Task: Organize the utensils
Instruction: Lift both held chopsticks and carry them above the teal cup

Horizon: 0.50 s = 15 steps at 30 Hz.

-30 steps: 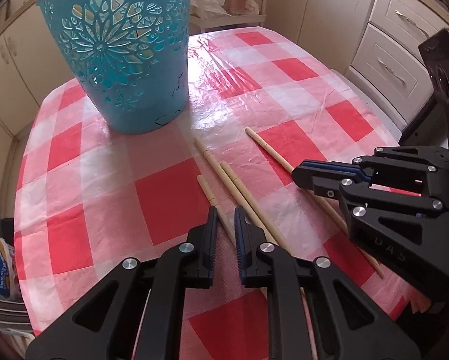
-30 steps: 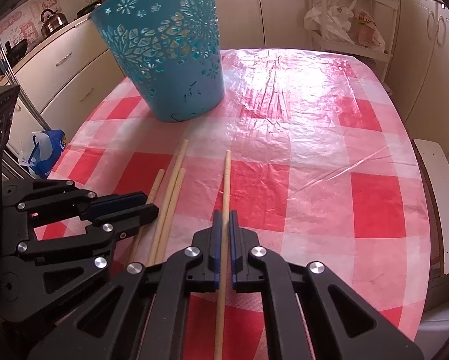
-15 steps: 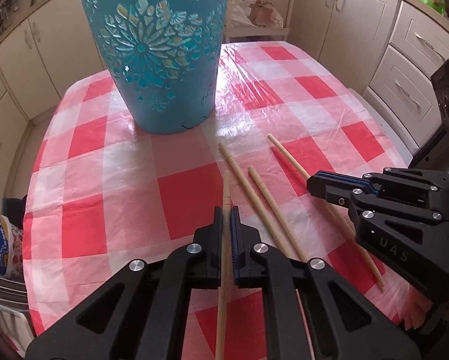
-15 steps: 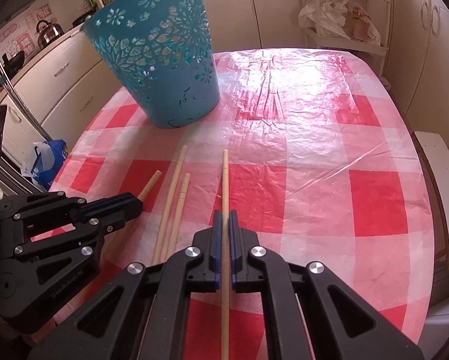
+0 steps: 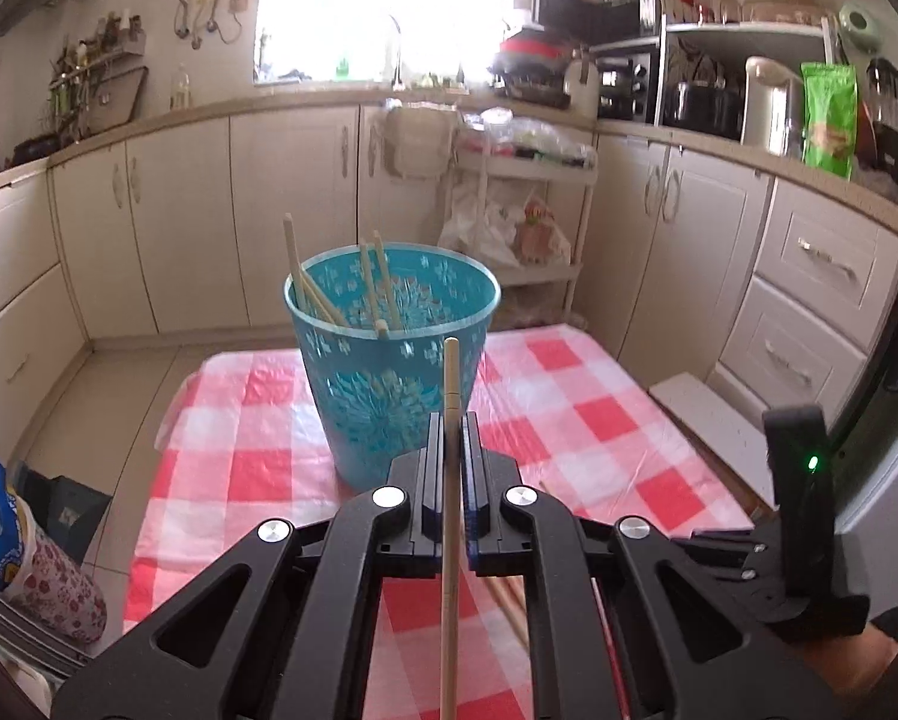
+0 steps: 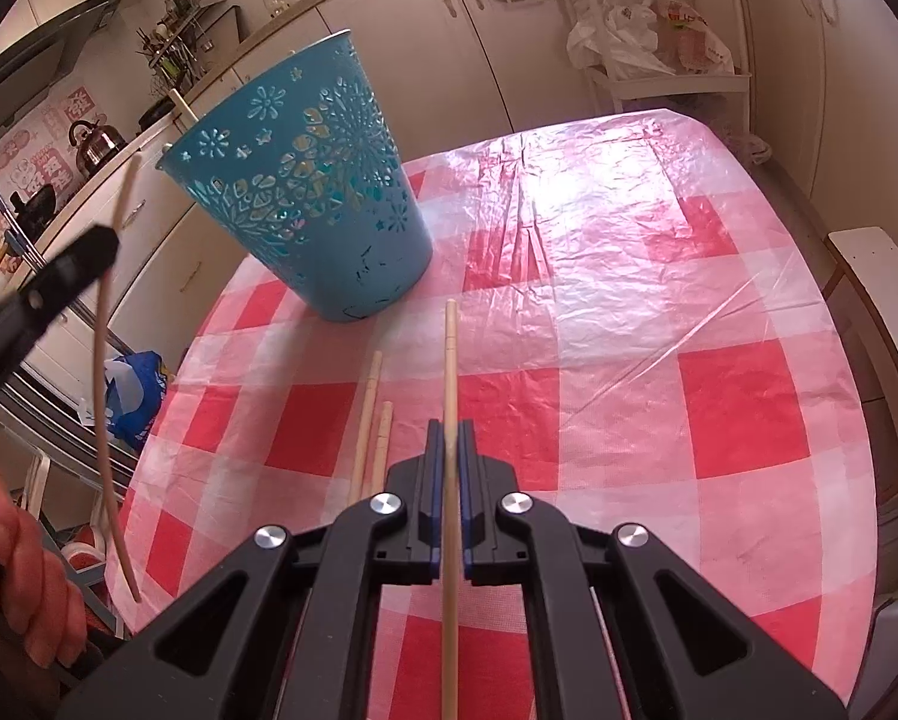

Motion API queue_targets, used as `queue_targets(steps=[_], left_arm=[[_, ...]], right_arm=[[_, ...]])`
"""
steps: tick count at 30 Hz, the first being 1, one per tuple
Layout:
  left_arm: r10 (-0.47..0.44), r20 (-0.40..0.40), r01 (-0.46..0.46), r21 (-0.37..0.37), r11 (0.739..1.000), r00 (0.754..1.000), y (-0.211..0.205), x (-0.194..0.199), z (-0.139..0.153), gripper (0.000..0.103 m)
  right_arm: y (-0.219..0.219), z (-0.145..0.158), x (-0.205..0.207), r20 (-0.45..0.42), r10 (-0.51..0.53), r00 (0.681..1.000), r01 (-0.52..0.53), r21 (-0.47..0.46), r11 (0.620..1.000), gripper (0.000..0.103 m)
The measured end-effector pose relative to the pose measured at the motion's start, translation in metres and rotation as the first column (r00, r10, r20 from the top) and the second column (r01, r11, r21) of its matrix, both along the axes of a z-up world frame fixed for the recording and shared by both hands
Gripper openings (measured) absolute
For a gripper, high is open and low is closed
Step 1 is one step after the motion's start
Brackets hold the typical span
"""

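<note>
Right wrist: two chopsticks beside bucket

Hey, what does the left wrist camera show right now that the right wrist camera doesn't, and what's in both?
Only the left wrist view looks down into the basket, showing several chopsticks already standing inside.

Only the right wrist view shows two loose chopsticks lying fully in sight on the tablecloth, plus the left tool seen from the side, raised off the table with its chopstick.

Both show the teal basket, the red checked tablecloth, and a tool shut on one chopstick: the left tool on its chopstick, the right tool on its own chopstick.
</note>
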<state>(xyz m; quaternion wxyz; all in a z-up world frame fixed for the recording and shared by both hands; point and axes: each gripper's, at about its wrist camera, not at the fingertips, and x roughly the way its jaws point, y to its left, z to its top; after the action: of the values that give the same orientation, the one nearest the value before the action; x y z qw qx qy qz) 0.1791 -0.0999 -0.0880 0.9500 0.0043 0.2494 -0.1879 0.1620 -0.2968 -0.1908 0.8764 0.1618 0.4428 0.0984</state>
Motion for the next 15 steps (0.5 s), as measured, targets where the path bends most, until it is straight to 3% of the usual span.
queue_targets(steps=[7, 15], left_arm=[[0.072, 0.165, -0.048, -0.143, 0.988, 0.984, 0.031, 0.008, 0.052, 0.005], [0.121, 0.240, -0.070, -0.212, 0.975, 0.963, 0.047, 0.030, 0.085, 0.005]], right_arm=[[-0.001, 0.004, -0.001, 0.015, -0.002, 1.000, 0.002, 0.024, 1.000, 0.005], [-0.002, 0.008, 0.000, 0.026, 0.001, 1.000, -0.002, 0.052, 0.999, 0.005]])
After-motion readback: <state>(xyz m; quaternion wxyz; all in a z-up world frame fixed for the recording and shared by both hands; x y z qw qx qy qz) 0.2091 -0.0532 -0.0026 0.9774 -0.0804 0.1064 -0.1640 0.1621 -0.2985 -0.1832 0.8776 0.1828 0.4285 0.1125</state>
